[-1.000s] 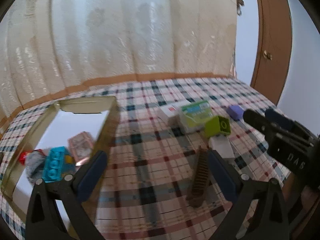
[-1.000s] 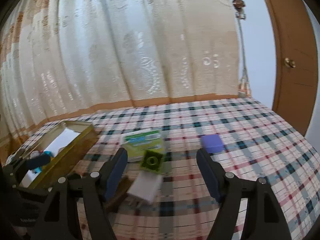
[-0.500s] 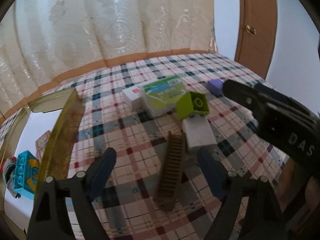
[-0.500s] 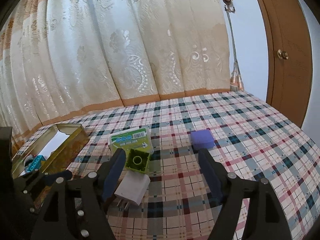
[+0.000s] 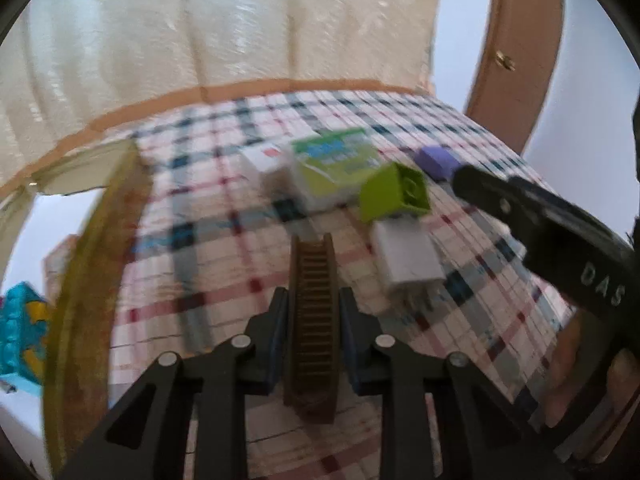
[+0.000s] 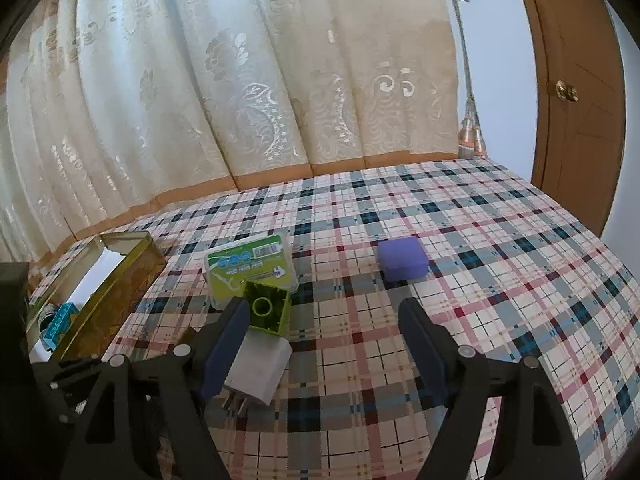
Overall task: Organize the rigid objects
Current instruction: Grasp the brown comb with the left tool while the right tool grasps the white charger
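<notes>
Left gripper [image 5: 313, 314]: closed on the brown comb [image 5: 312, 312], its two blue pads pressing the comb's long sides near the comb's middle.
Brown comb: long and toothed, lying lengthwise away from the camera on the plaid tablecloth [image 5: 224, 216], its far end reaching toward the cluster of small objects.
Right gripper [image 6: 322, 344]: jaws stand fairly wide with bare cloth between them; they grip nothing. Its left finger sits just beside the white charger [image 6: 260, 368] and the green block [image 6: 267, 307]. In the left wrist view the same tool shows as a black arm coming in from the right [image 5: 560, 236].
White charger: lies on the cloth just right of the comb's far half [image 5: 406, 256], prongs pointing toward the near side.
Green block: a lime toy brick tipped on its side, touching the far edge of the charger [image 5: 394, 194].
Green-and-white box [image 6: 250, 266]: flat plastic pack with a barcode label, just beyond the green block.
White carton [image 5: 266, 164]: small box with a red mark, touching the left side of the green-and-white box.
Purple box [image 6: 402, 258]: stands alone to the right, apart from the cluster.
Gold tin [image 6: 116, 292]: open rectangular container at the far left, its wall running alongside the comb's left at a distance.
Tin contents: a blue toy brick [image 5: 18, 332] lies inside; other items there are too blurred to name.
Backdrop: cream lace curtain [image 6: 240, 80] behind the table, wooden door [image 6: 576, 92] at the right.
</notes>
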